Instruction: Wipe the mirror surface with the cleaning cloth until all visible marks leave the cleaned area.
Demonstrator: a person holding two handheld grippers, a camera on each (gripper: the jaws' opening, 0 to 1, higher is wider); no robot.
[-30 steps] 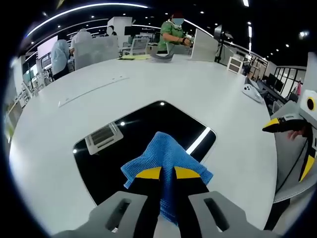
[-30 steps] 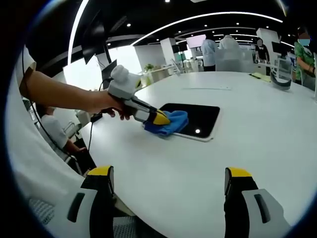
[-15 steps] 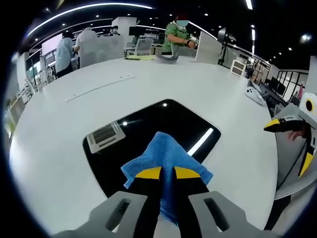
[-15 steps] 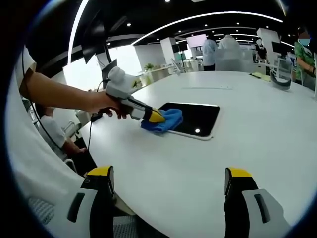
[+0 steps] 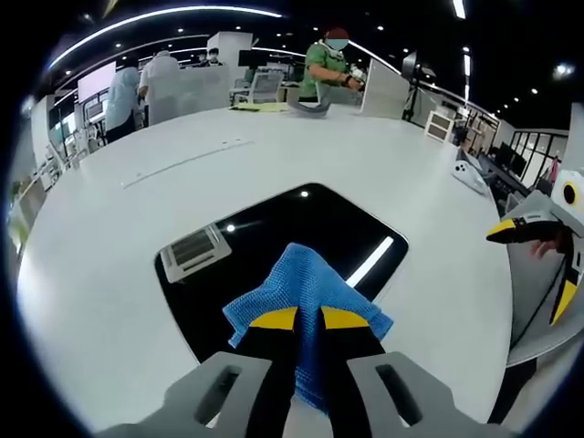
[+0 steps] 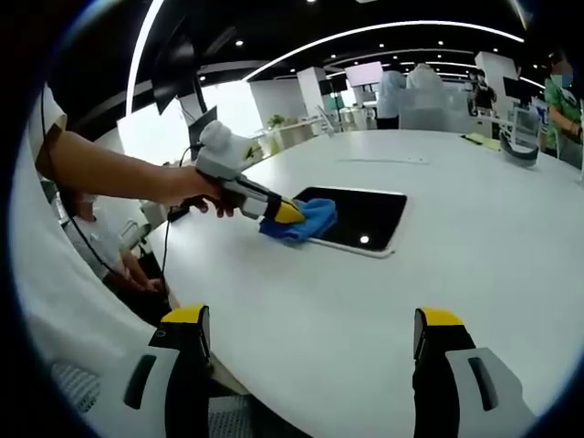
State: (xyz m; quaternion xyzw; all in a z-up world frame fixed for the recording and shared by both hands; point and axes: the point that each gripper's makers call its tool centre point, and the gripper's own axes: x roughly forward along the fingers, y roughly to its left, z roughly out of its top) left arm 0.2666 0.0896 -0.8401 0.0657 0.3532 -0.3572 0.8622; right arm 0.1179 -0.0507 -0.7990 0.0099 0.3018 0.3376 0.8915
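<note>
On the mirror [image 5: 274, 246], left claw [image 5: 308, 318] pinches blue cloth [image 5: 301, 283]; right claw [image 6: 312, 330] spread wide, w/ nothing between.

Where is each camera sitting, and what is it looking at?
Left gripper view: rides on the left gripper, looking down its jaws shut on the blue cloth on the mirror; the right gripper shows at the right edge.
Right gripper view: rides on the open right gripper, looking across the white table; the person's hand shows.
Both share the cloth, mirror and table.
</note>
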